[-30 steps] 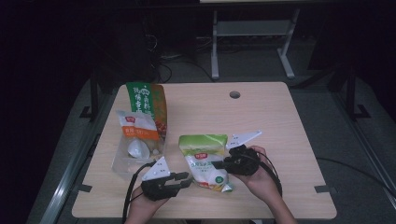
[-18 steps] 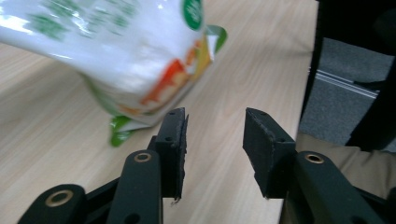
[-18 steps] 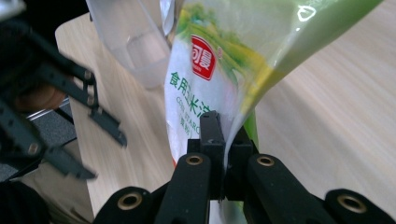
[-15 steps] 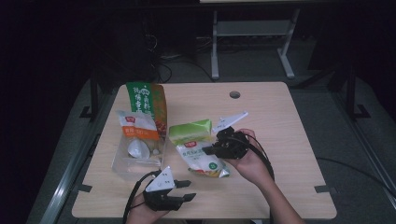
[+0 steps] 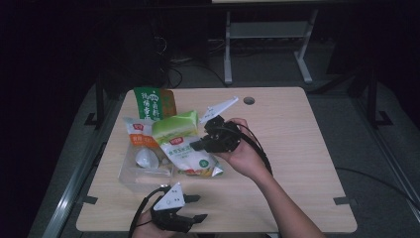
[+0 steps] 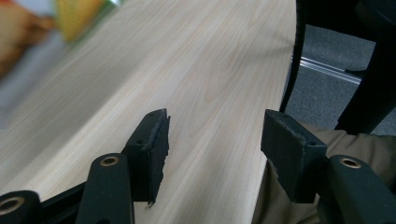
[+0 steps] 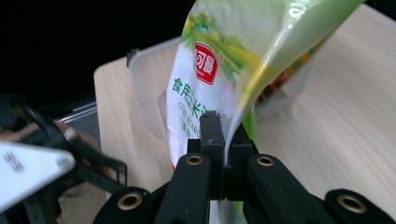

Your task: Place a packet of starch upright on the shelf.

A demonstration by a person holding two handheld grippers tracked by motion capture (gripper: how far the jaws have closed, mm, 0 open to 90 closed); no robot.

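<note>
1. The green-and-white starch pouch is found clamped at one edge by the right tongs; in the right gripper view the jaws are seen clenched on the pouch seam. The pick-up step is judged done.

2. The pouch is held tilted, partly lifted, over the clear plastic container at the left of the tabletop. Its lower corner appears to rest near the container's rim, though contact cannot be confirmed at this resolution.

3. The left tongs are seen at the near edge of the tabletop, jaws parted with nothing between them; they have just been opening. In the left gripper view only bare wood lies ahead of the pads.

4. Two other packets, an orange-and-white one and a green one, are already standing at the container.

5. Remaining, as judged: the pouch is still to be set down with the other packets and released.
</note>
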